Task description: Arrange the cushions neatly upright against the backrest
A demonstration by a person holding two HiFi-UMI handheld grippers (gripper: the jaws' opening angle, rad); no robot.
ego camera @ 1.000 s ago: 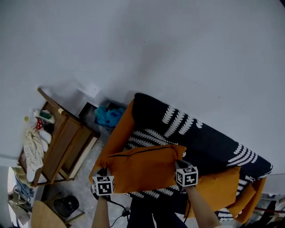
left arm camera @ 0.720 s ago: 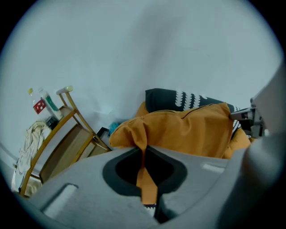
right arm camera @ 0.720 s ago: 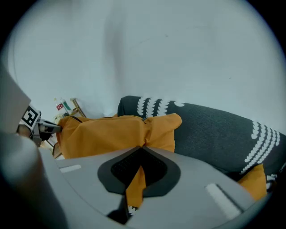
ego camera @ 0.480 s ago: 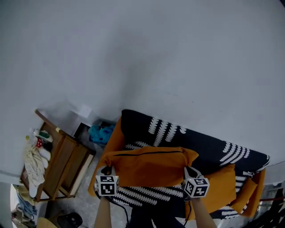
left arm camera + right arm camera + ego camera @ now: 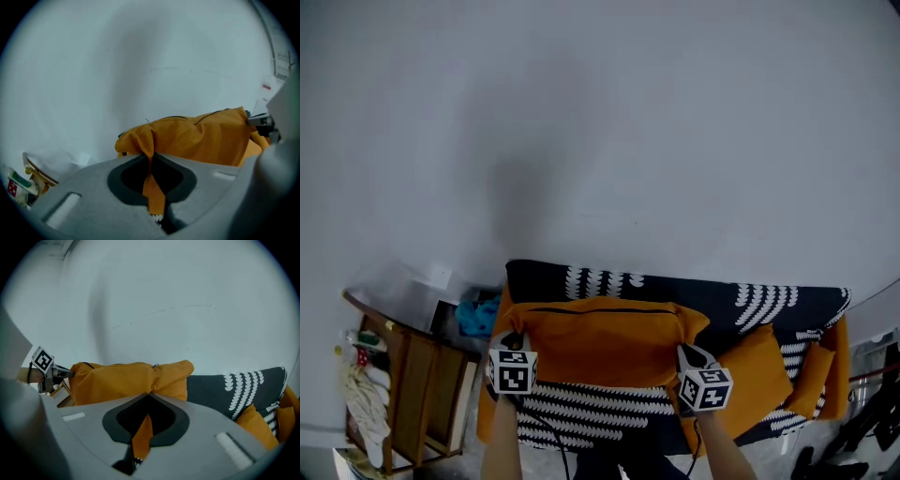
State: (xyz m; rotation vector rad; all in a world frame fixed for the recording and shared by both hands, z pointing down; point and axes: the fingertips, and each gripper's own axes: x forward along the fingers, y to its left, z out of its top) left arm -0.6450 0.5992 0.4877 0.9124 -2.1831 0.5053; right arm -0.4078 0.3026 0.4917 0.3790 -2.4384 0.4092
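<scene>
Above sofa, left hand-held gripper and right hand-held gripper pinch orange cushion level by its ends.

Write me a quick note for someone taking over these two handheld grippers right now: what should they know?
Both shut: left gripper on the big cushion's left corner, right gripper on its right corner.
Cushion held up in front of the backrest, zip on top, not yet placed.
Two smaller cushions sit at the sofa's right end.
Left to do: stand the big one against the backrest, release, tidy the rest.
</scene>
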